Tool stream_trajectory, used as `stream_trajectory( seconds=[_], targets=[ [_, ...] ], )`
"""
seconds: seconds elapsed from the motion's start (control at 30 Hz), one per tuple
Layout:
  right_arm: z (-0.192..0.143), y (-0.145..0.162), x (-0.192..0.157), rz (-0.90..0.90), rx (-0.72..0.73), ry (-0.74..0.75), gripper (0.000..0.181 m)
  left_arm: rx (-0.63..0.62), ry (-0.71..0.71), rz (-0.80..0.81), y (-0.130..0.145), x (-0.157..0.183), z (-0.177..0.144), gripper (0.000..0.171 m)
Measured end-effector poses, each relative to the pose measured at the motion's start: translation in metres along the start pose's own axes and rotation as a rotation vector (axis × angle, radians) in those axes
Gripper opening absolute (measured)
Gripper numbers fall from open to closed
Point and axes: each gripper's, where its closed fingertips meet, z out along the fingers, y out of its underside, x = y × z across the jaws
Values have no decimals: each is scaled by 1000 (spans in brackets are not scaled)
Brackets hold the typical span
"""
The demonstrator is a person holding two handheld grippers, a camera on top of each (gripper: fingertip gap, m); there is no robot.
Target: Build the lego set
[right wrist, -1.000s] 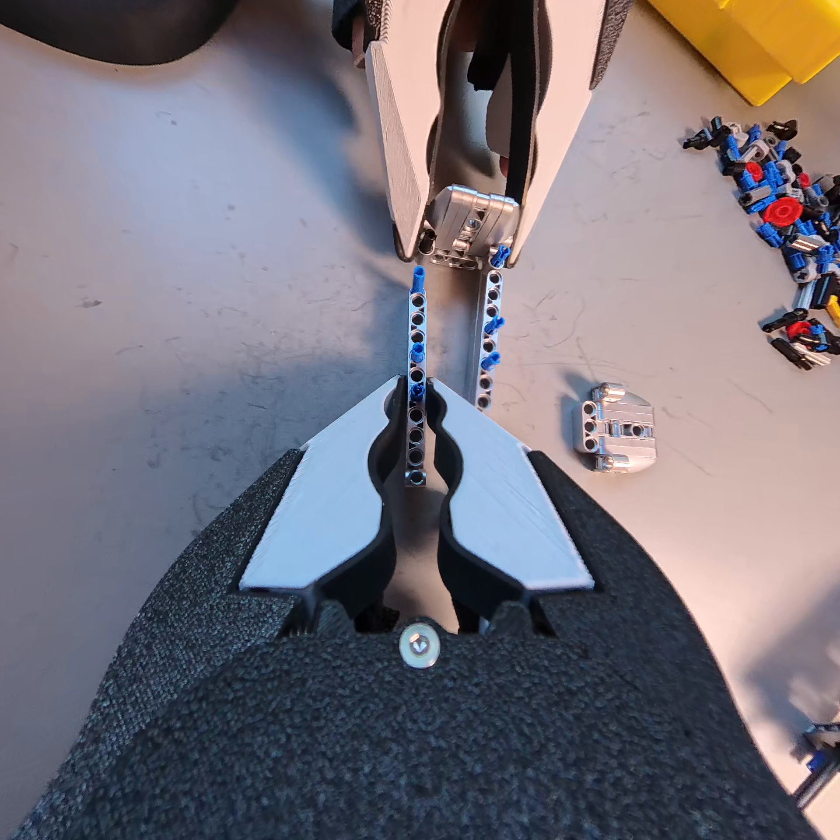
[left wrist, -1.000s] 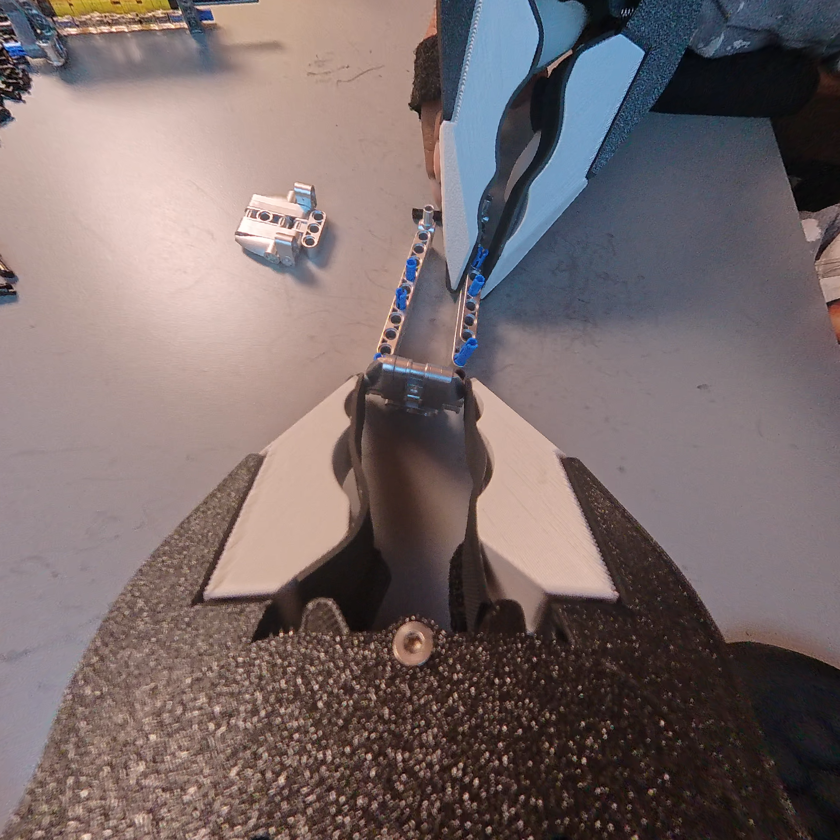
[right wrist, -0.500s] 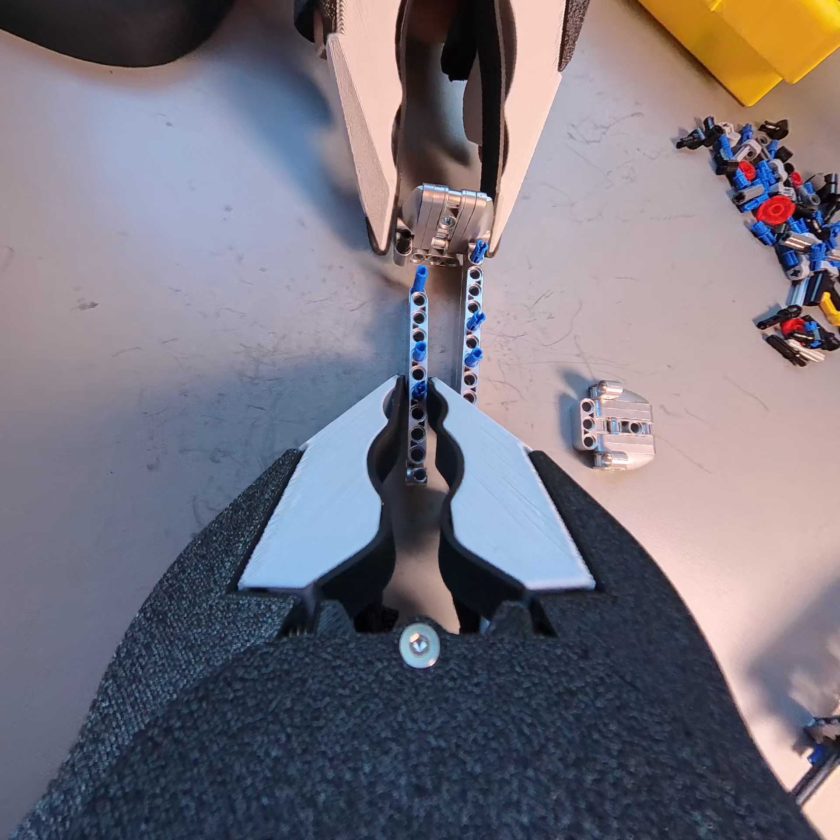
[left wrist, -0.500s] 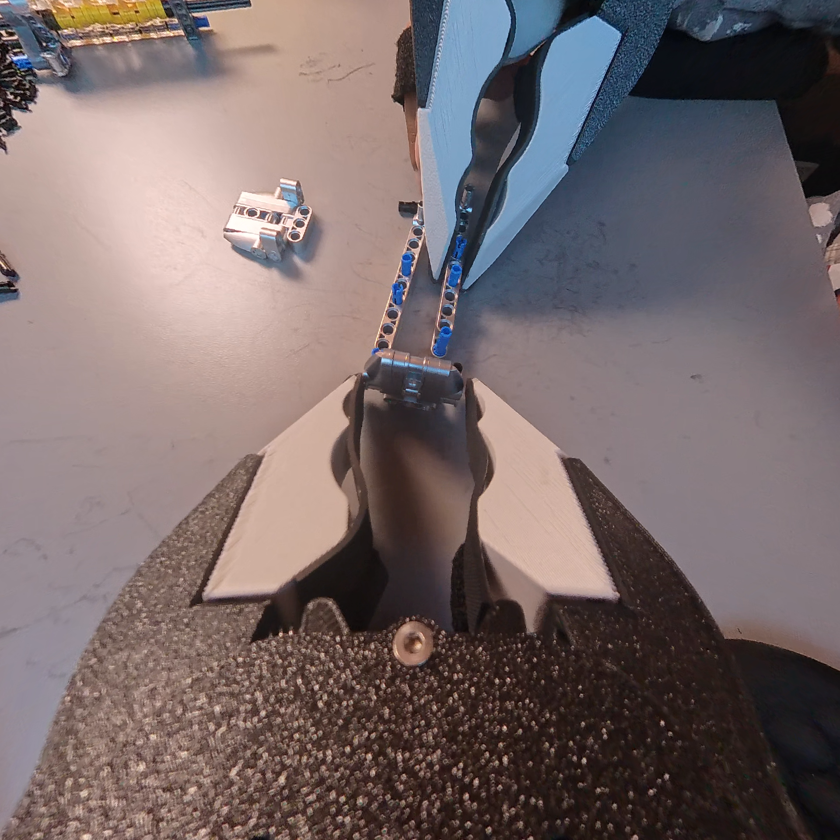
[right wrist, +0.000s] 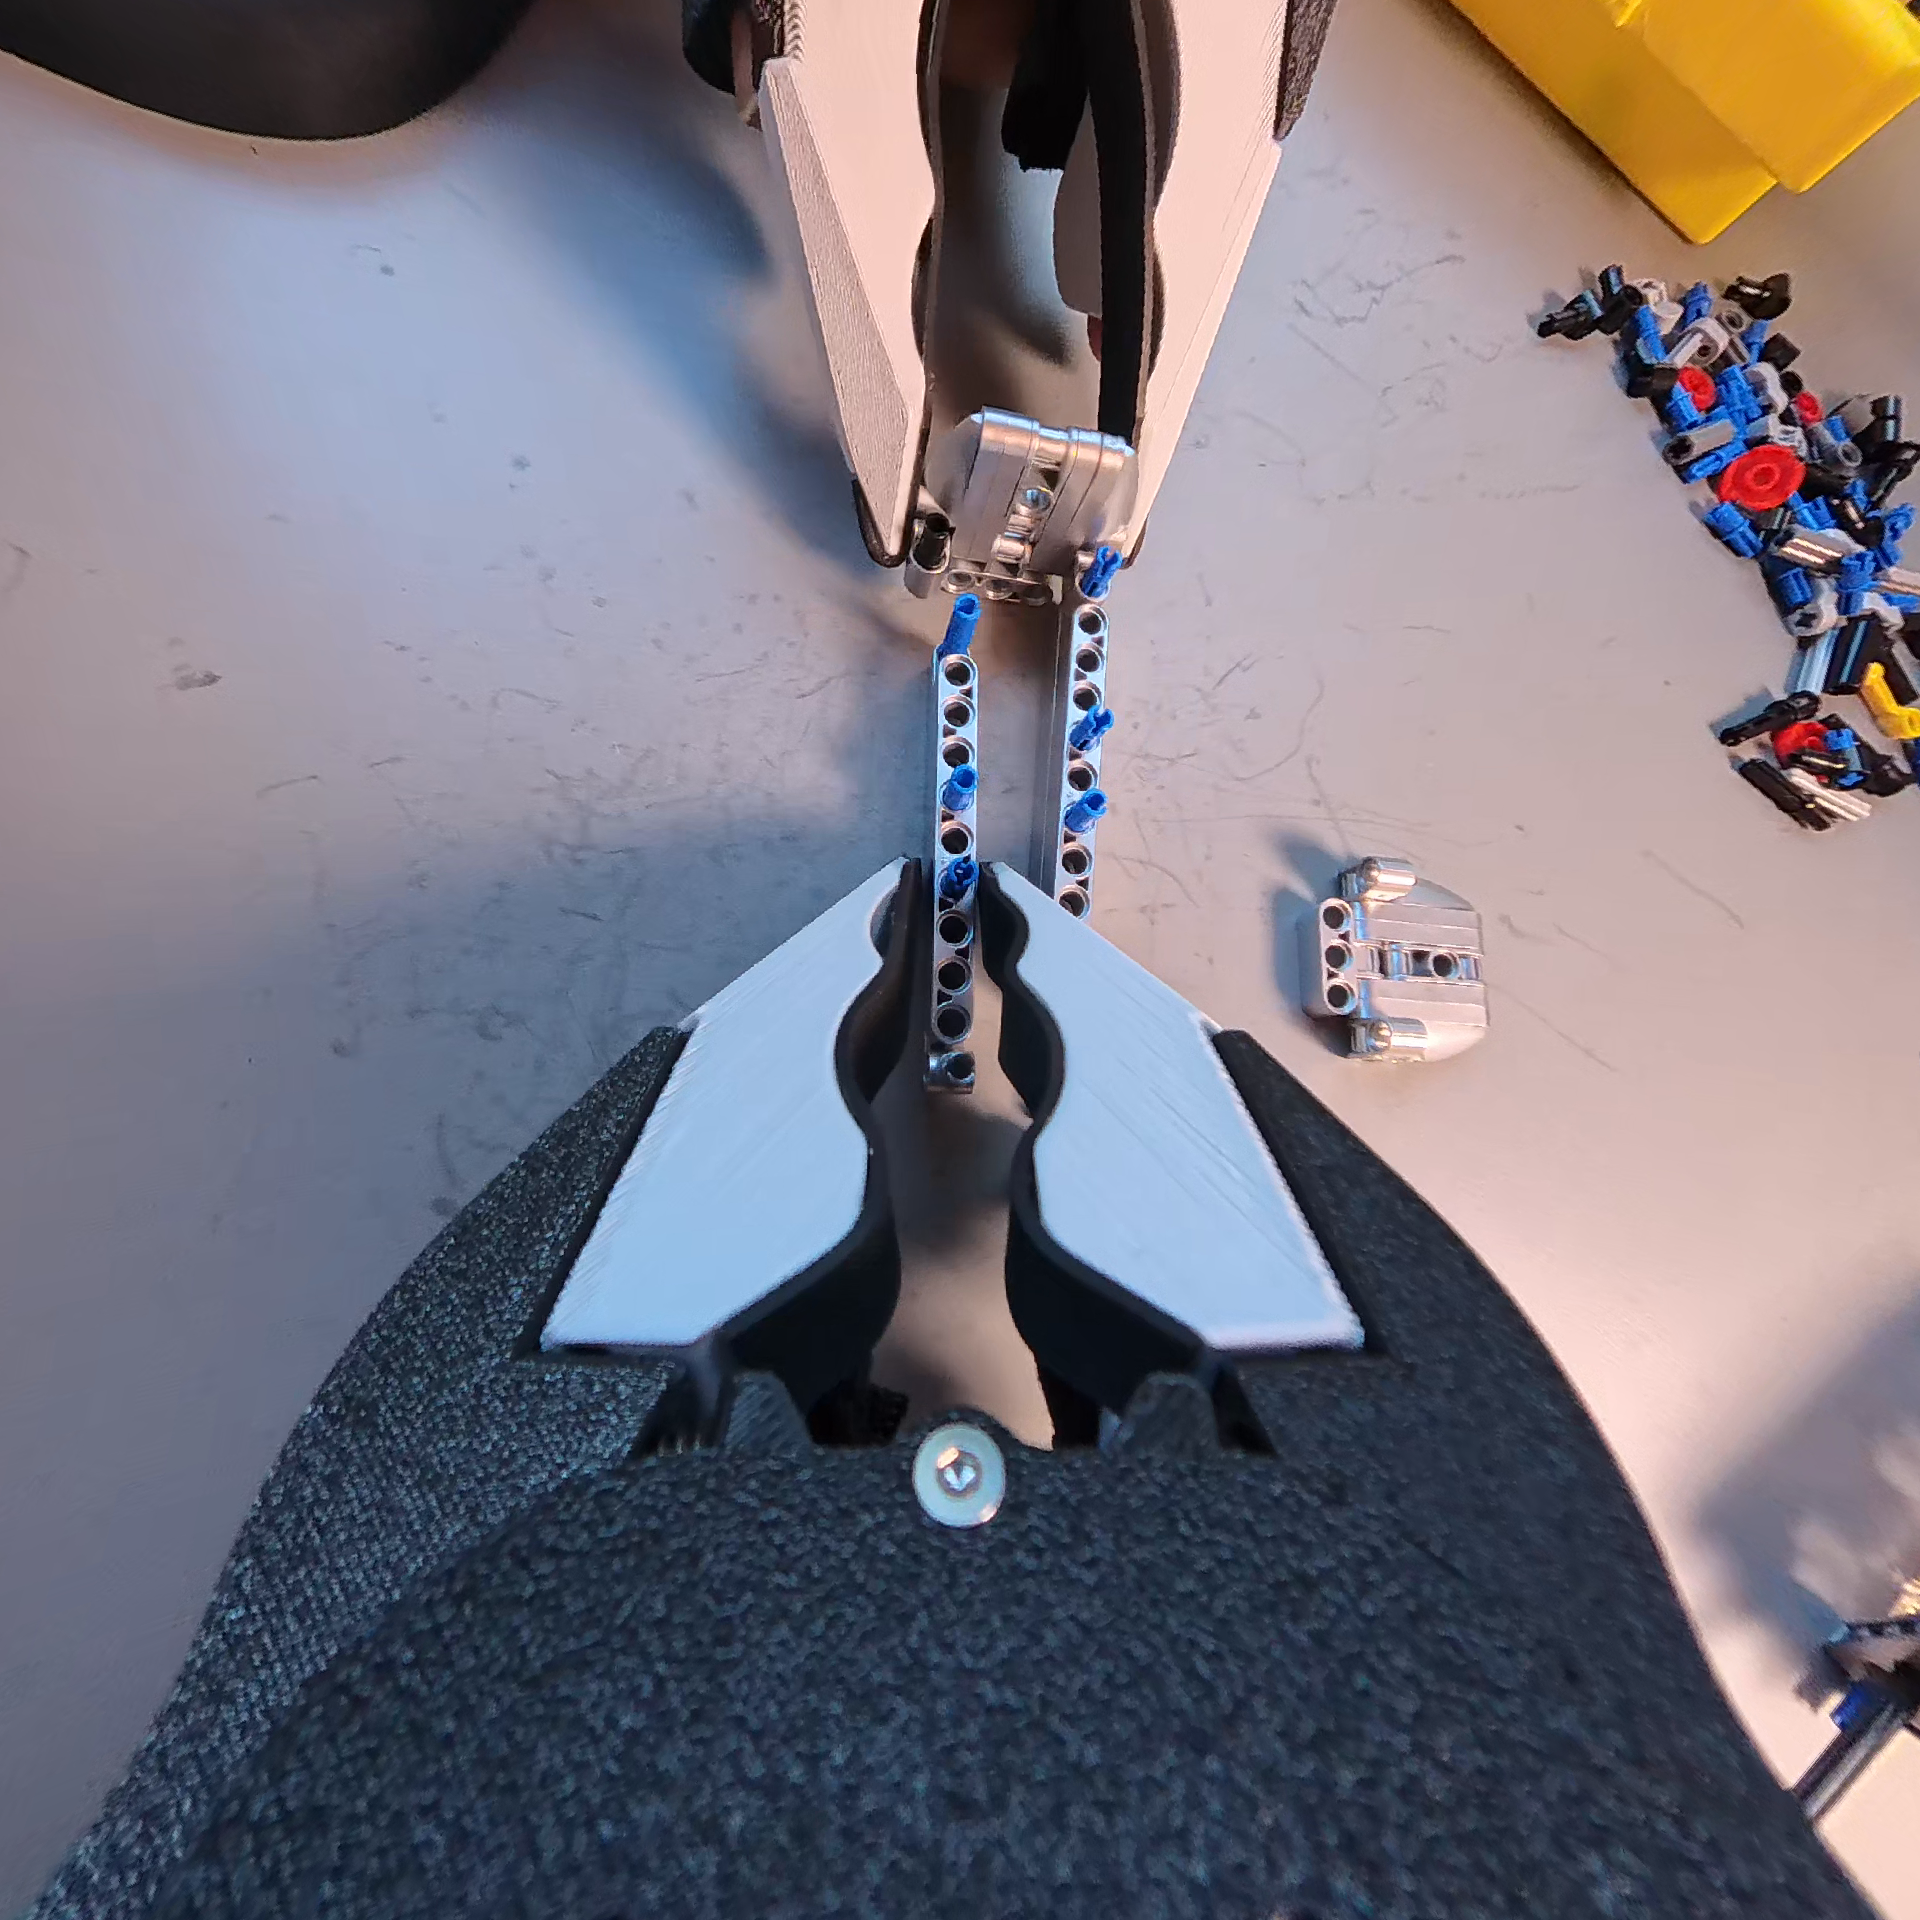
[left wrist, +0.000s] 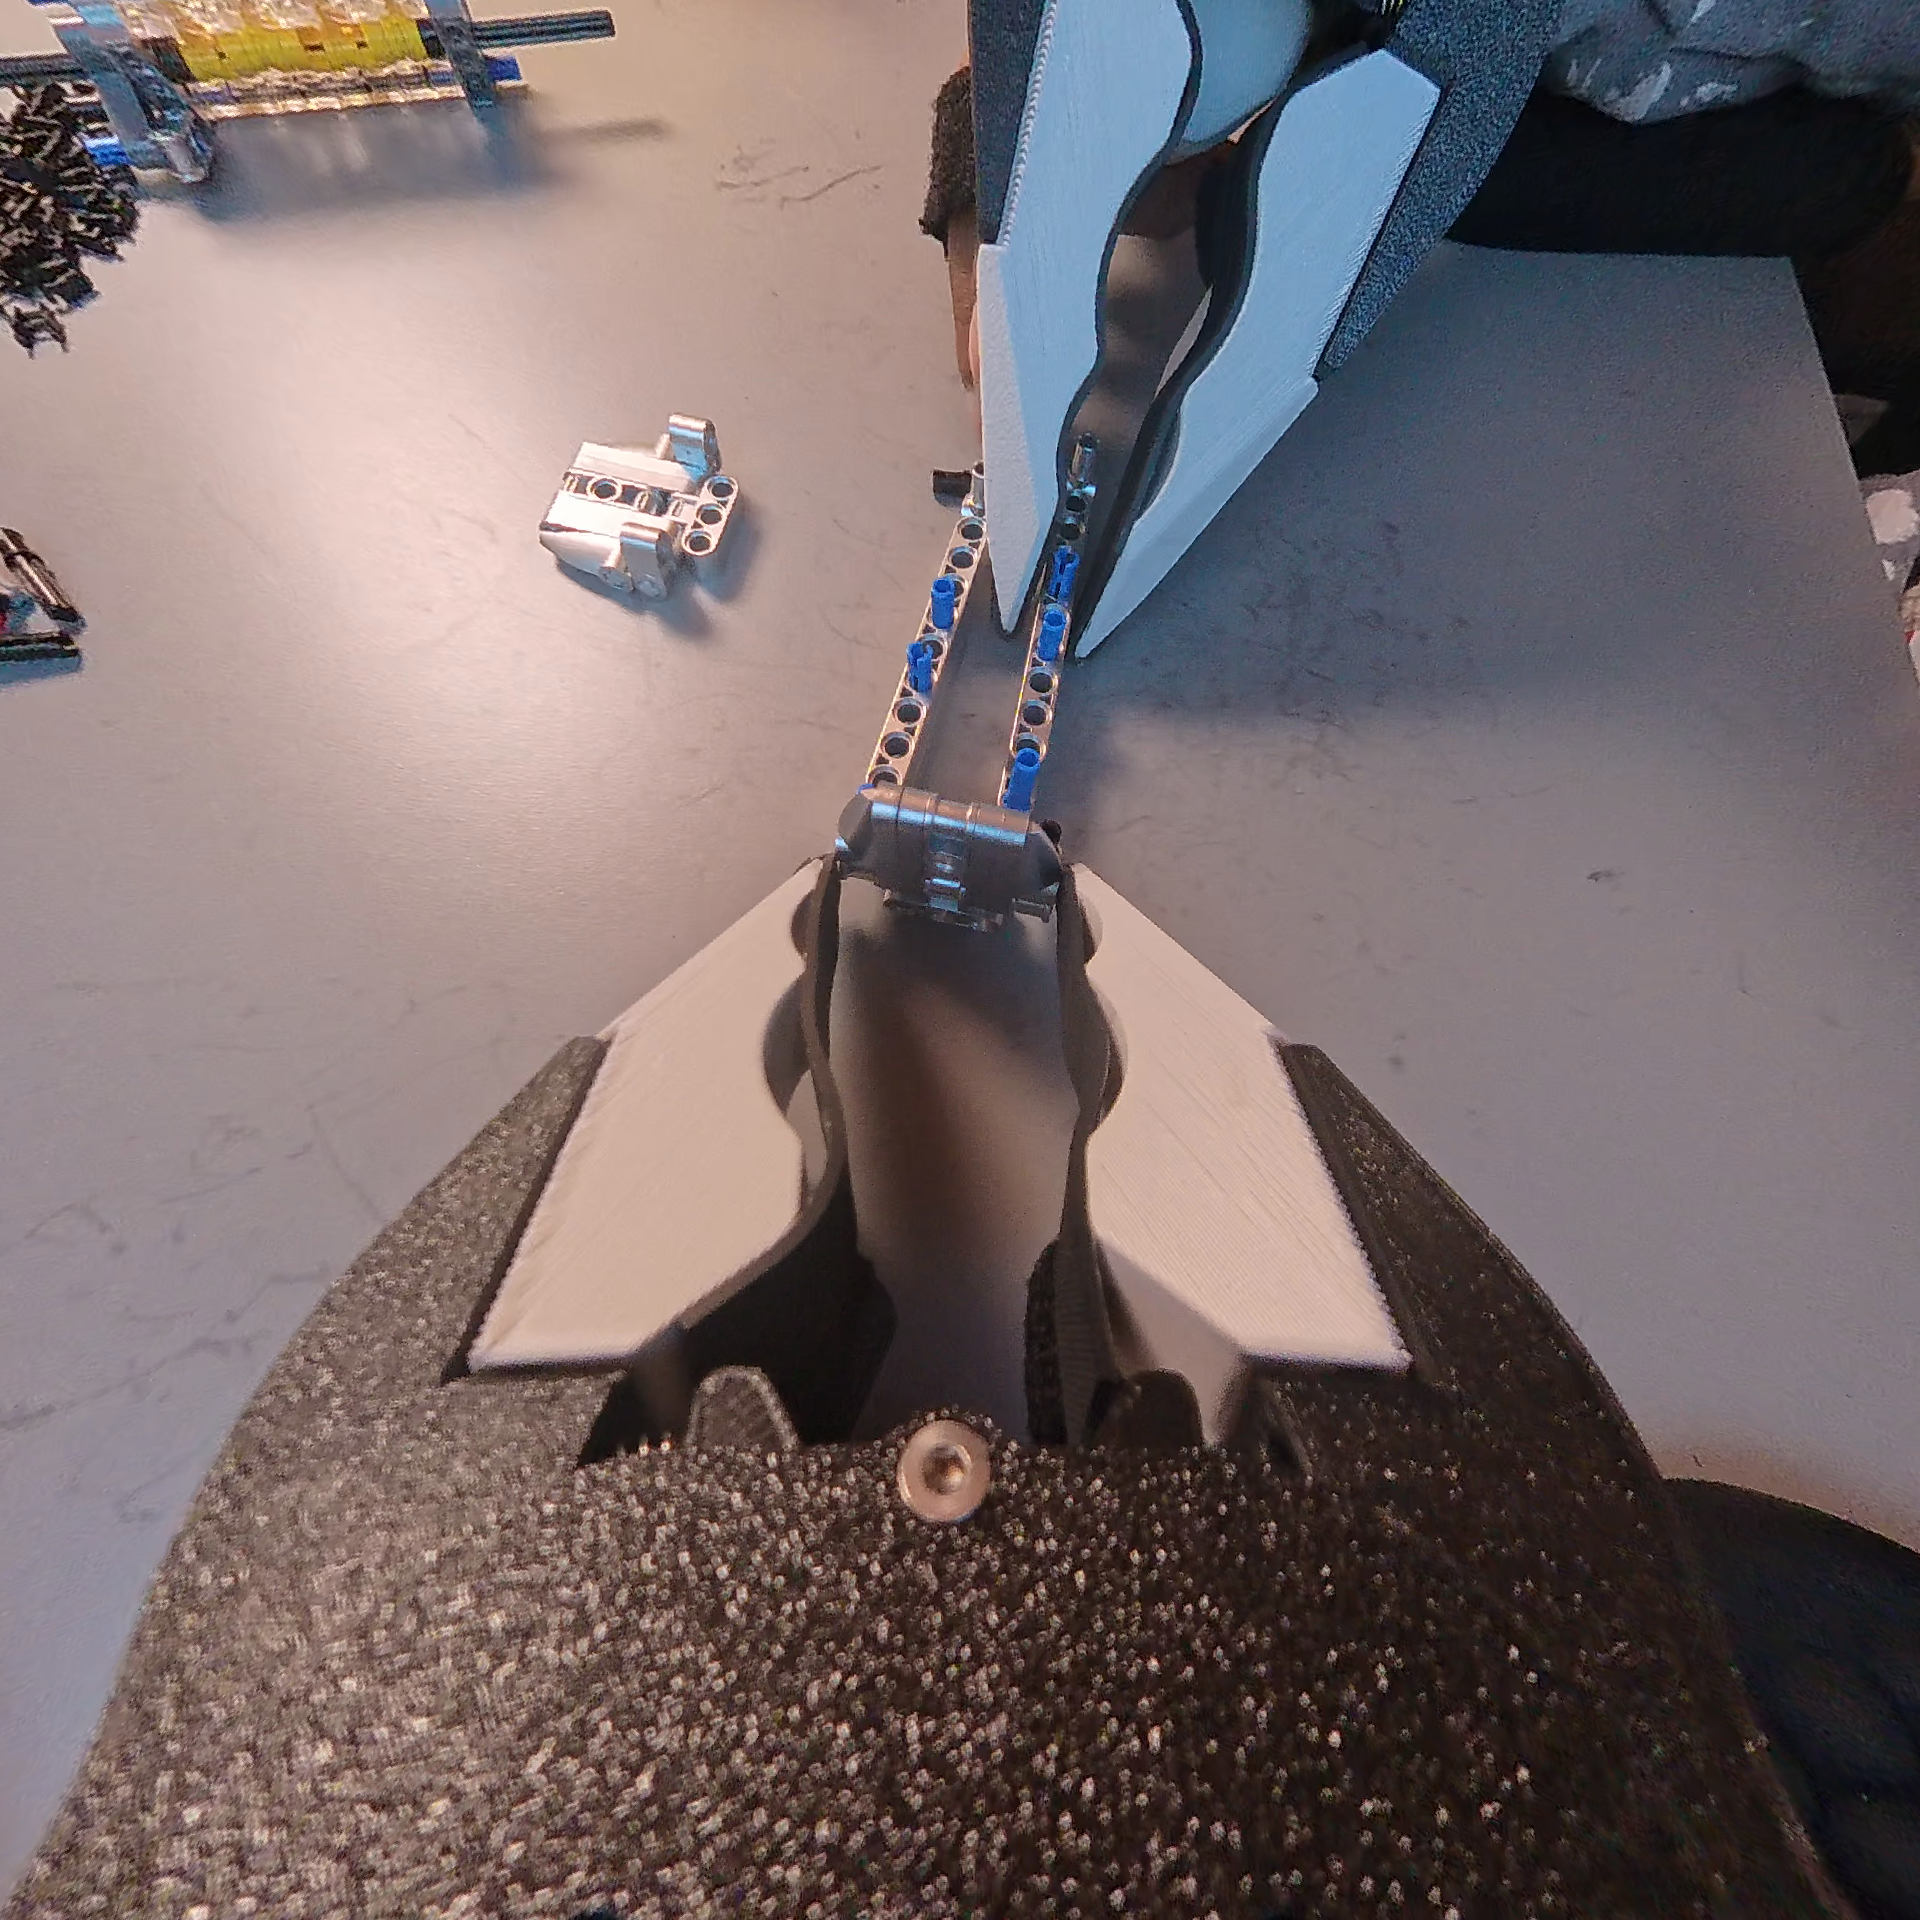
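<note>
The grey table (left wrist: 312, 935) fills both views. The left gripper (left wrist: 945, 873) is closed to a middling width on a grey block (left wrist: 940, 847), pinched at its fingertips in the frame centre. The right gripper (right wrist: 951, 873) is narrowed onto a thin holed beam (right wrist: 954, 935), which runs up the frame from between its fingers. A second beam (right wrist: 1081, 748) lies just beside the first, nearly parallel, and its far end appears to meet the block. The held beam's far end, tipped with a blue pin (right wrist: 961, 615), stops just short of the block. More blue pins stick out along both beams. Only the right wrist view shows the yellow bin (right wrist: 1683, 94) at upper right and the heap of small parts (right wrist: 1787, 540) below it. Only the left wrist view shows a partly built model (left wrist: 291, 52) and a black parts pile (left wrist: 52, 229) at upper left. A loose block (left wrist: 644, 514) lies apart on the table in both.
</note>
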Motion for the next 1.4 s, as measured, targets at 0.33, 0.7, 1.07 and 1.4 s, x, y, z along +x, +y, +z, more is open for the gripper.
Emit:
stream_trajectory(
  seconds=[0.33,0.7,1.07,1.4],
  targets=[
    [-1,1,1,0,-3,6,9,30,-25,6,-3,-4,-5,10],
    [-2,2,1,4,-2,4,9,26,-46,-5,-1,-8,-6,17],
    [-14,15,-2,6,-49,-36,7,14,-74,-5,0,-11,-4,22],
    [-25,14,-18,19,-15,-149,26,62,-98,-21,-9,-15,-6,30]
  ],
)
